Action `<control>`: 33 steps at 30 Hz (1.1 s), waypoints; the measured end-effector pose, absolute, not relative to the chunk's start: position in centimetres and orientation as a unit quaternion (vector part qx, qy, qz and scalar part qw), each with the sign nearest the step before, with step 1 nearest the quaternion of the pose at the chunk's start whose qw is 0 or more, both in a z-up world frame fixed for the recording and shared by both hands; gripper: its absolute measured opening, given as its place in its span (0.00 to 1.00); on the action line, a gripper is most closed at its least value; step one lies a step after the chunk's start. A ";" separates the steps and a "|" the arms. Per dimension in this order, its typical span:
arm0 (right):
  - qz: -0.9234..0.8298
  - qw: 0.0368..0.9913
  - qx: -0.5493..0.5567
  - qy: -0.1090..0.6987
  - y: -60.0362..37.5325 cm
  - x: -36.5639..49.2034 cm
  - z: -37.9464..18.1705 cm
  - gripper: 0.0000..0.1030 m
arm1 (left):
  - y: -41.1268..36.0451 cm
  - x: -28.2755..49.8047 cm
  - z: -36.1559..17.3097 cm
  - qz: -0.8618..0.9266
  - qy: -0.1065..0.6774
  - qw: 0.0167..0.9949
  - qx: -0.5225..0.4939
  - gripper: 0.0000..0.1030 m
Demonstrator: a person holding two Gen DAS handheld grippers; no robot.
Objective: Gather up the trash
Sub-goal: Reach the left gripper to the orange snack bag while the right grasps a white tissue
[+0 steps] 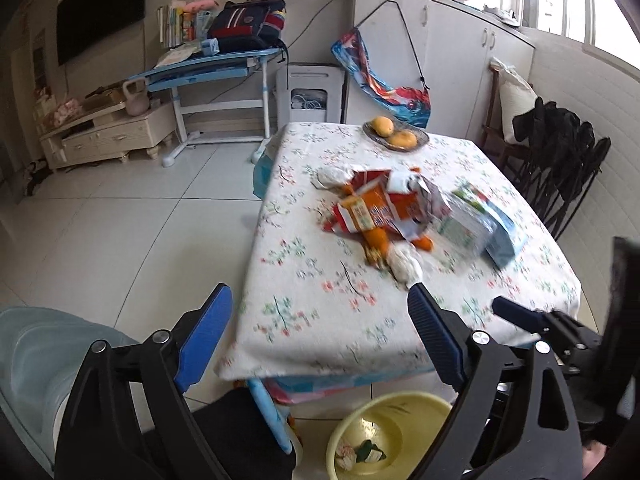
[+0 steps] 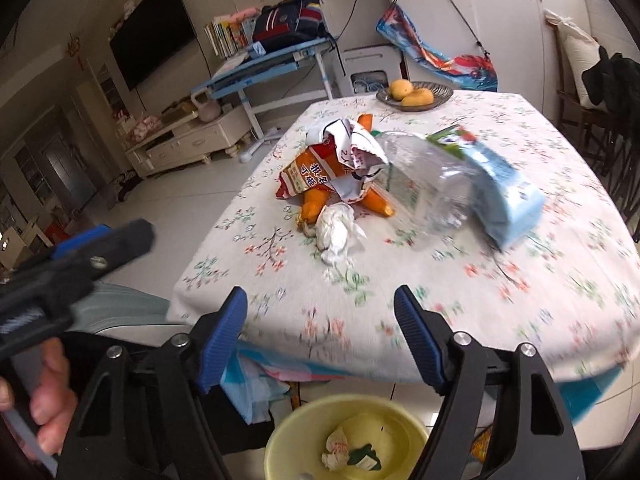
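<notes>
A pile of trash lies mid-table: orange and red snack wrappers (image 1: 370, 210) (image 2: 316, 174), a crumpled white tissue (image 1: 405, 266) (image 2: 336, 234), a clear plastic bottle (image 2: 430, 184) and a light blue package (image 1: 494, 226) (image 2: 502, 192). A yellow bin (image 1: 390, 436) (image 2: 348, 436) stands on the floor below the table's near edge with crumpled paper and a green scrap inside. My left gripper (image 1: 320, 328) is open and empty above the table's near left corner. My right gripper (image 2: 320, 330) is open and empty over the near edge, above the bin.
A floral tablecloth covers the table (image 1: 320, 304) (image 2: 480, 300). A dish of yellow fruit (image 1: 396, 136) (image 2: 414, 94) sits at the far edge. Dark chairs (image 1: 560, 168) stand at the right. A blue desk (image 1: 216, 68), TV stand and white cabinets stand beyond.
</notes>
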State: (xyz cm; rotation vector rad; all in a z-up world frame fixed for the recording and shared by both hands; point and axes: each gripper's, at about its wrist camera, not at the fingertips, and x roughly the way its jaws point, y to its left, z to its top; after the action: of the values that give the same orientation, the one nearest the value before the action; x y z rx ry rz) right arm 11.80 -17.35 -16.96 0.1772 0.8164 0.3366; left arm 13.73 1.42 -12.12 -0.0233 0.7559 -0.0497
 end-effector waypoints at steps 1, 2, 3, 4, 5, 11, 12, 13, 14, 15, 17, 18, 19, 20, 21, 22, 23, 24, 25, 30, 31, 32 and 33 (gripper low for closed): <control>0.162 0.899 0.081 0.400 -17.0 12.7 -17.3 0.67 | 1.6 14.1 -12.1 -0.025 0.369 0.929 -0.011 0.84; 0.160 0.898 0.076 0.403 -16.8 13.3 -17.5 0.67 | 1.7 14.9 -12.0 -0.027 0.370 0.929 -0.008 0.84; 0.158 0.898 0.070 0.406 -16.5 14.0 -17.7 0.67 | 1.8 15.3 -12.1 -0.030 0.372 0.928 -0.005 0.85; 0.157 0.897 0.064 0.409 -16.2 14.7 -18.0 0.66 | 1.8 16.1 -12.1 -0.036 0.377 0.925 0.001 0.85; 0.156 0.896 0.061 0.411 -16.2 15.3 -18.2 0.65 | 1.7 16.6 -12.2 -0.040 0.379 0.925 0.005 0.86; 0.150 0.889 0.046 0.431 -15.4 18.4 -19.6 0.55 | 1.3 21.1 -13.0 -0.073 0.404 0.911 0.027 0.86; 0.148 0.890 0.042 0.430 -15.3 18.7 -19.7 0.54 | 1.1 21.9 -13.2 -0.076 0.406 0.910 0.033 0.86; 0.148 0.890 0.039 0.429 -15.3 19.0 -19.7 0.53 | 0.9 22.5 -13.4 -0.078 0.406 0.910 0.038 0.86; 0.148 0.890 0.037 0.429 -15.3 19.2 -19.6 0.51 | 0.6 23.3 -13.6 -0.085 0.409 0.907 0.047 0.86; 0.149 0.890 0.034 0.430 -15.3 19.3 -19.6 0.47 | 0.2 24.0 -13.9 -0.092 0.412 0.905 0.052 0.86; 0.147 0.889 0.026 0.433 -15.1 19.5 -19.6 0.34 | -0.5 25.5 -14.6 -0.108 0.420 0.899 0.062 0.86; 0.147 0.888 0.025 0.436 -15.2 19.5 -19.5 0.25 | -0.9 26.2 -15.0 -0.115 0.424 0.896 0.069 0.86; 0.150 0.884 0.025 0.441 -15.4 19.4 -19.5 0.23 | -1.2 26.7 -15.3 -0.118 0.426 0.894 0.077 0.86; 0.152 0.882 0.025 0.445 -15.5 19.3 -19.4 0.21 | -1.8 27.4 -15.8 -0.122 0.429 0.890 0.092 0.86; 0.155 0.880 0.023 0.448 -15.6 19.1 -19.4 0.21 | -2.2 28.0 -16.2 -0.125 0.431 0.888 0.104 0.86; 0.158 0.877 0.021 0.453 -16.0 18.6 -19.3 0.20 | -2.6 28.6 -16.7 -0.129 0.432 0.885 0.116 0.86; 0.160 0.875 0.021 0.457 -16.2 18.4 -19.2 0.20 | -2.9 29.0 -17.0 -0.133 0.432 0.884 0.121 0.86; 0.161 0.872 0.025 0.462 -16.7 17.9 -19.1 0.20 | -3.3 29.4 -17.2 -0.139 0.430 0.883 0.125 0.86; 0.164 0.868 0.030 0.468 -17.3 17.4 -19.1 0.20 | -3.6 29.9 -17.4 -0.145 0.428 0.883 0.127 0.86; 0.165 0.861 0.064 0.477 -19.6 15.3 -19.1 0.20 | -5.1 31.0 -17.7 -0.171 0.412 0.885 0.133 0.86; 0.165 0.861 0.070 0.475 -19.8 15.1 -19.1 0.20 | -5.4 31.2 -17.9 -0.175 0.412 0.884 0.136 0.85; 0.165 0.861 0.073 0.475 -19.9 15.0 -19.0 0.20 | -5.8 31.3 -18.2 -0.179 0.415 0.881 0.139 0.82; 0.166 0.862 0.075 0.474 -19.9 14.9 -19.0 0.20 | -6.1 31.4 -18.4 -0.189 0.423 0.876 0.137 0.64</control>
State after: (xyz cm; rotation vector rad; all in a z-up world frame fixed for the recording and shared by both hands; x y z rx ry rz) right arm 14.92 -19.94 -19.03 0.1577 0.9936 0.3472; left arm 31.39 -6.12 -18.40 0.2869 0.8823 -0.3943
